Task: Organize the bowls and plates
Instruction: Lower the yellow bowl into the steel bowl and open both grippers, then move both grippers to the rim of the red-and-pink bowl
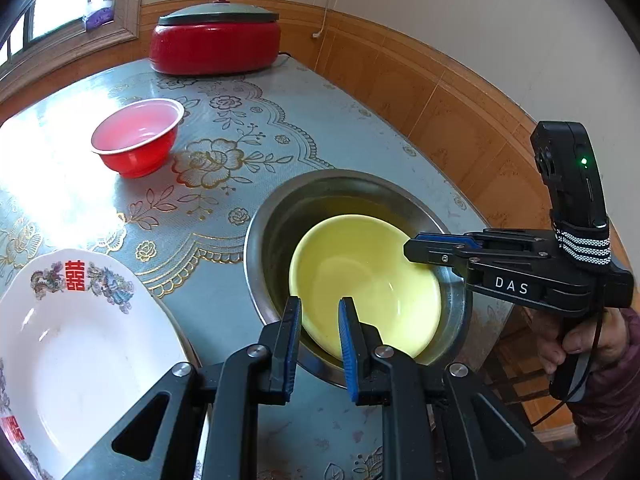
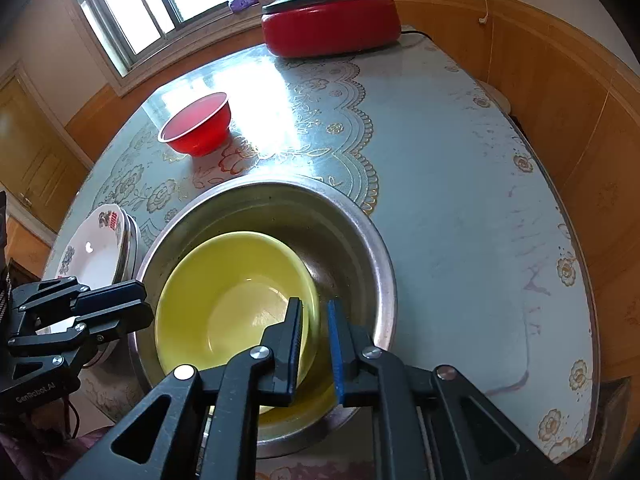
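A smooth yellow bowl [image 2: 224, 304] sits tilted inside a wide, dull-shiny steel basin [image 2: 352, 240] at the lower centre of the right wrist view. The right tool [image 2: 316, 344] has its ribbed blue-padded fingers straddling the yellow bowl's near rim, one inside and one outside, with a narrow gap showing on the outer side; whether the pads actually press the rim cannot be told. The left tool [image 1: 320, 344] hangs above the basin's near edge in the left wrist view, its fingers parted and holding nothing.

At the lower left of the left wrist view lies a glossy white plate [image 1: 84, 360] with a scalloped edge, red characters and a flower print; in the right wrist view it tops a small stack just beside the basin. A translucent red plastic bowl [image 1: 138, 138] stands upright, well apart, at the upper left.

The counter [image 2: 460, 208] wears a shiny grey-blue cover with gold floral print, glaring under the window [image 2: 132, 4]. A red electric pot [image 1: 216, 38] with a grey lid sits at the far edge. Wood panelling lines the walls. The counter's right side lies bare, its rounded edge near the wall.
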Demonstrator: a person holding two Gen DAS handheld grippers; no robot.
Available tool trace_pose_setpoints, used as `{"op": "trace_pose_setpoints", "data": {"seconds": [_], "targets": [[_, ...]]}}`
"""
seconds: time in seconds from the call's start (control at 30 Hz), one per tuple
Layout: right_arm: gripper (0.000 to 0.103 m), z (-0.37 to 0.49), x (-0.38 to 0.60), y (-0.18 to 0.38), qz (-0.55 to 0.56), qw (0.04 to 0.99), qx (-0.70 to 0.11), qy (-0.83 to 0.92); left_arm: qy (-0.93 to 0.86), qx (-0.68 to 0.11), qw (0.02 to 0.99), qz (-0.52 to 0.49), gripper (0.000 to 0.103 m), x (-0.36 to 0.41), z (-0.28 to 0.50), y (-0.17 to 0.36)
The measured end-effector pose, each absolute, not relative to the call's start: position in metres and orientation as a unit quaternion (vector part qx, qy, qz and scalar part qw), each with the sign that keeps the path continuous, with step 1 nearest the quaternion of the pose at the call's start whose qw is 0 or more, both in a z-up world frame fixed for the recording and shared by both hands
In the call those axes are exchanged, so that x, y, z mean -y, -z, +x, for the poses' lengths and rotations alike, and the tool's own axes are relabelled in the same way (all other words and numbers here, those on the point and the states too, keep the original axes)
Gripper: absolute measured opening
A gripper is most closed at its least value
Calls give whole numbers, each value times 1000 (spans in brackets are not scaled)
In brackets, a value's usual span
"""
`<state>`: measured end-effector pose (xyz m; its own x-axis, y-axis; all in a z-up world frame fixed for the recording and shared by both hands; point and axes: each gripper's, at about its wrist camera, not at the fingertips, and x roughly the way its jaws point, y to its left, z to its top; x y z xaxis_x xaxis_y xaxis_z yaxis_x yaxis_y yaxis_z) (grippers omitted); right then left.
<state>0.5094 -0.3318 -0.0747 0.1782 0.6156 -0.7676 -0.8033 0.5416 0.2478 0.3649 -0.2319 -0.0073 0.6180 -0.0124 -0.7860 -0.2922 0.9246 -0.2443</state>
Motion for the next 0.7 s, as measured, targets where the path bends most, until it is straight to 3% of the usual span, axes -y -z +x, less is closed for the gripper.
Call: {"op": "trace_pose_setpoints", "data": {"seconds": [0.37,0.6,0.7], "targets": [[30,506,317,49,-102,772,-403,-481,-134,-394,886,-206,29,201,350,-7],[34,502,284,32,-101,762,-386,-510,-182,-381,875,-238,30,162,343,-11],[34,501,270,26,-96,755,-380,-526,-206,-372,873,-240,36,147,340,-15]]}}
